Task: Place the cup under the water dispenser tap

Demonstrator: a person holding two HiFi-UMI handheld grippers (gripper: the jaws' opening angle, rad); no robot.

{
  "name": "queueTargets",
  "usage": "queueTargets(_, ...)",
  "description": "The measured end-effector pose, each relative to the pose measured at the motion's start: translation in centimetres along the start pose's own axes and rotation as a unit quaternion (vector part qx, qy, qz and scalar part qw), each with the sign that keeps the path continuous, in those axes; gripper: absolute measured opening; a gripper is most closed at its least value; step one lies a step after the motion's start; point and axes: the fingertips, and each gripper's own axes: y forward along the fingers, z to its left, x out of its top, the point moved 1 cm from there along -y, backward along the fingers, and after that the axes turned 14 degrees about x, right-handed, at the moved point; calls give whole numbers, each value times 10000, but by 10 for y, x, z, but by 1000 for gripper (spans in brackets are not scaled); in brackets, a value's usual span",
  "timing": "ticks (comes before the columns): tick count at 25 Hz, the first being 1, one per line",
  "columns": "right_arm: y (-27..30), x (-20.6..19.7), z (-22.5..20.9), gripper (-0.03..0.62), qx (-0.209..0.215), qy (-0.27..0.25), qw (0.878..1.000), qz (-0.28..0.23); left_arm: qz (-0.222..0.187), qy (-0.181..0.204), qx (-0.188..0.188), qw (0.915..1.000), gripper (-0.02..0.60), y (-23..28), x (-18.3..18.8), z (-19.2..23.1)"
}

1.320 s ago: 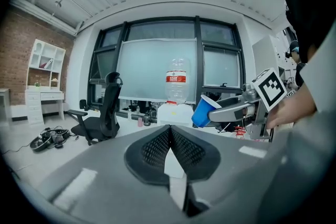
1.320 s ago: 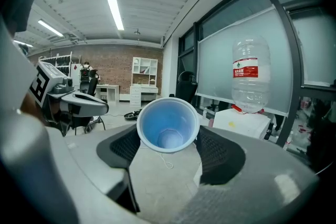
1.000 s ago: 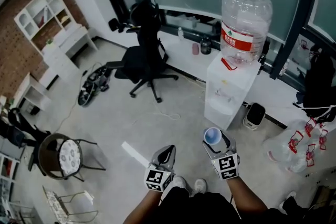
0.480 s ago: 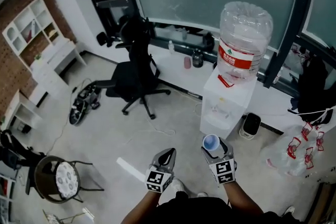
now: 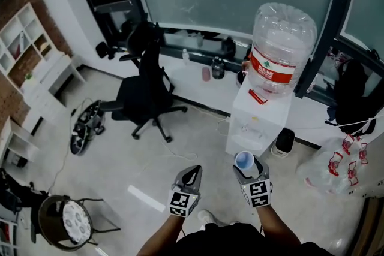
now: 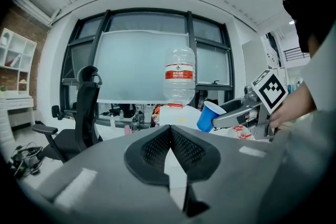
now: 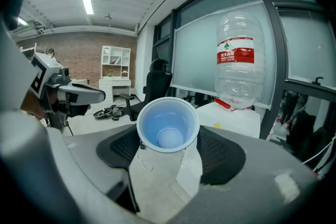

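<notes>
A blue plastic cup [image 5: 243, 158] stands upright in my right gripper [image 5: 246, 165], whose jaws are shut on its sides; in the right gripper view the cup [image 7: 168, 126] shows an empty inside. A white water dispenser [image 5: 257, 120] with a big clear bottle [image 5: 277, 48] on top stands on the floor a short way ahead of the cup, apart from it. Its taps are too small to make out. My left gripper [image 5: 191, 174] floats beside the right one, shut and empty, fingertips touching [image 6: 170, 129]. From the left gripper view, the cup [image 6: 210, 116] is at right, before the dispenser [image 6: 179, 113].
A black office chair [image 5: 147, 93] stands left of the dispenser. A small black bin [image 5: 283, 142] and bags with red print [image 5: 343, 162] lie to its right. A white ledge [image 5: 198, 84] runs under the window. A round stool [image 5: 63, 220] is at lower left.
Both grippers have moved toward the dispenser, which now sits closer and more central in the head view. The cup stays gripped in the right gripper; the left stays shut.
</notes>
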Motion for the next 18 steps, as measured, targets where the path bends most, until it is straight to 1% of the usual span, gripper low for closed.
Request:
queueTargets(7,20,-9,-14,337,-224,125,9996,98,104,-2,-257,9996,17,29,-9,5)
queueTargets(12,37,-24,-34,336,-258,214,9991,240,129,-12,-418,9990,17,49,-10,1)
queueTargets(15,50,-35,-51,336,-223,259,9988,357,169,-38,-437,9989,17,65,-15,-4)
queueTargets(18,65,-47,-67,337,-182,266,9981,518,213,-37,-357,9991,17,82,-26,-4)
